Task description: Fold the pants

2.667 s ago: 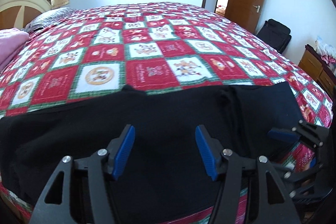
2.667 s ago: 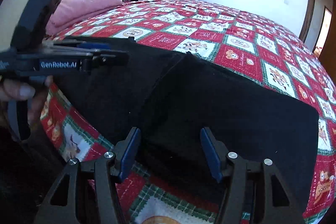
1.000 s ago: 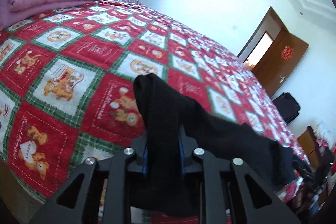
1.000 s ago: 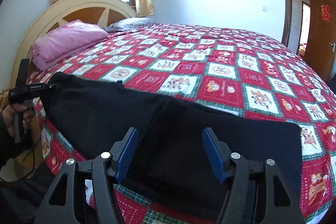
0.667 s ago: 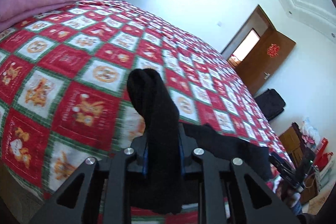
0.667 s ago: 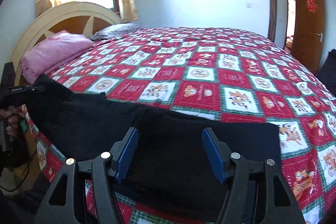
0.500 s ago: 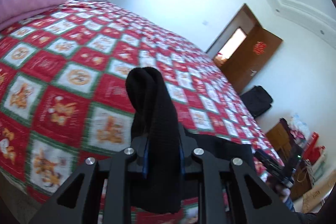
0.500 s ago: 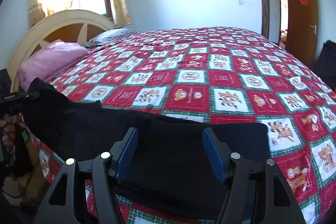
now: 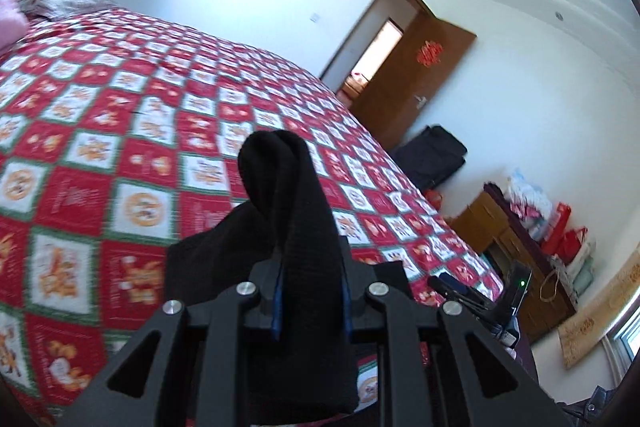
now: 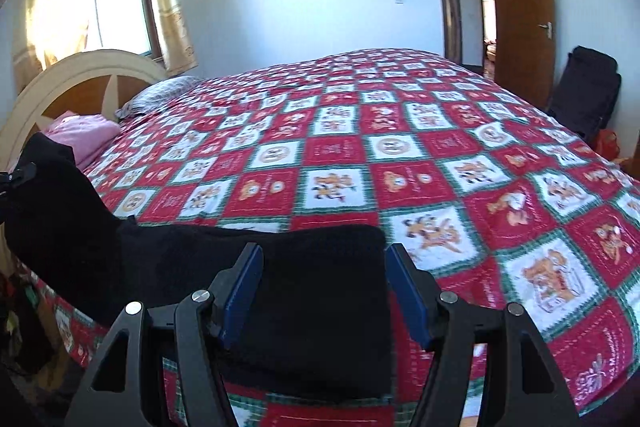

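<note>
The black pants (image 10: 320,279) lie along the near edge of the bed with the red patterned quilt (image 10: 400,155). My left gripper (image 9: 310,291) is shut on one end of the pants (image 9: 296,227) and holds it lifted above the bed; a bunched fold sticks up past the fingers. That lifted end also shows at the far left of the right wrist view (image 10: 52,195). My right gripper (image 10: 324,287) is open, its blue pads either side of the other end of the pants, which lies flat on the quilt.
A wooden headboard (image 10: 80,83), a pink blanket (image 10: 84,135) and a grey pillow (image 10: 160,95) are at the bed's head. A black suitcase (image 9: 432,155) stands by the open brown door (image 9: 416,79). A wooden dresser (image 9: 500,227) holds bags at the right.
My left gripper shut on the pants' end, lifted it and swung it toward the right gripper. The pants now lie shorter on the bed. My right gripper stayed open over the other end.
</note>
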